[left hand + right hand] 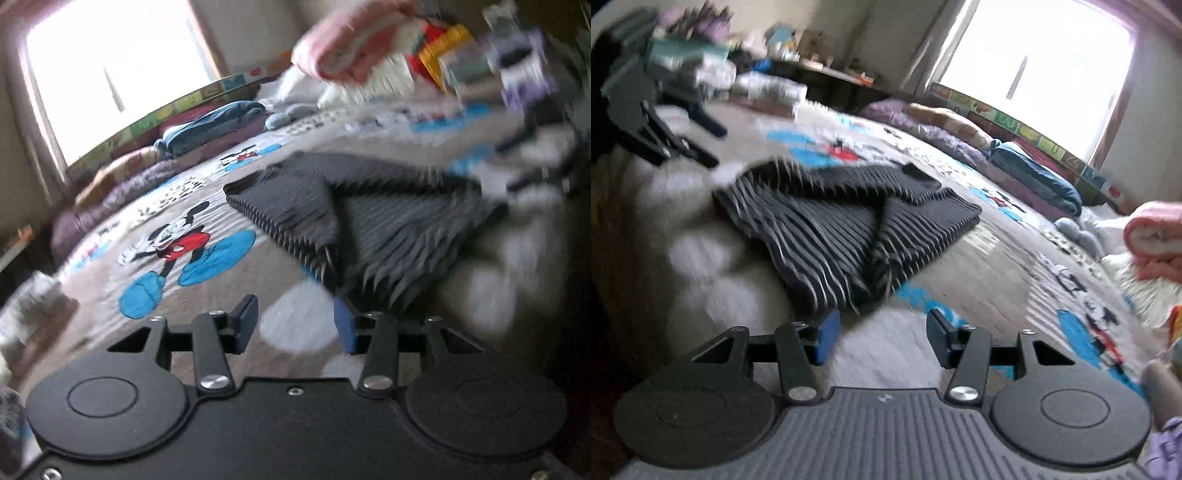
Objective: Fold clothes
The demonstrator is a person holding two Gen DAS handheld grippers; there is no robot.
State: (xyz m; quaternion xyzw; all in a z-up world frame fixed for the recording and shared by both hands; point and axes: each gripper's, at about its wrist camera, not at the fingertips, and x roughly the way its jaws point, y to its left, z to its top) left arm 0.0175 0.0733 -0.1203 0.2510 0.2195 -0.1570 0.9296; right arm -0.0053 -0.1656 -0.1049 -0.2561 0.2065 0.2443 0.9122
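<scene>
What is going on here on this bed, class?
A person holds a gripper in each hand above a bed covered by a cartoon bedspread. A dark striped garment lies on it, already folded over on itself. Both the left gripper and right gripper are open and empty, just short of the garment's near edge. Other clothes are heaped along the far side by the window. The pictures are blurred by motion.
</scene>
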